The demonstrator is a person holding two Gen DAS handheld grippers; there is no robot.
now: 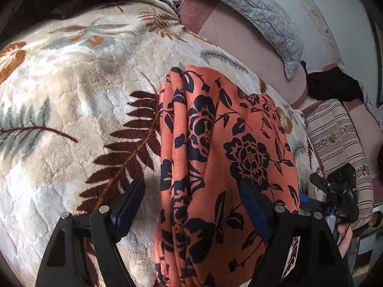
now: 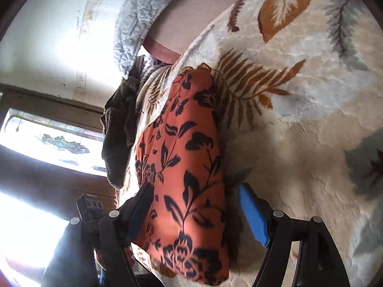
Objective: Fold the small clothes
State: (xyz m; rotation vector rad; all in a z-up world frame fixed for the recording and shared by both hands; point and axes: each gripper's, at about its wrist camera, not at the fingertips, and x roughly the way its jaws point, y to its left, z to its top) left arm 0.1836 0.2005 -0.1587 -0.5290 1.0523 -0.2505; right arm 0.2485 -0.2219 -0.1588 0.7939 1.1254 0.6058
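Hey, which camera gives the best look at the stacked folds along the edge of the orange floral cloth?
The left wrist view: the orange floral cloth shows its layered folds along its left edge. The right wrist view shows the same cloth mostly as one smooth top face, folds hidden.

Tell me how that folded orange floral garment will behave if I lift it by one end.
The orange floral garment would probably sag and unfold, since its stacked layers look soft and loose along one edge. Likely light. On the plush leaf-print blanket, pushing may bunch it rather than slide it.
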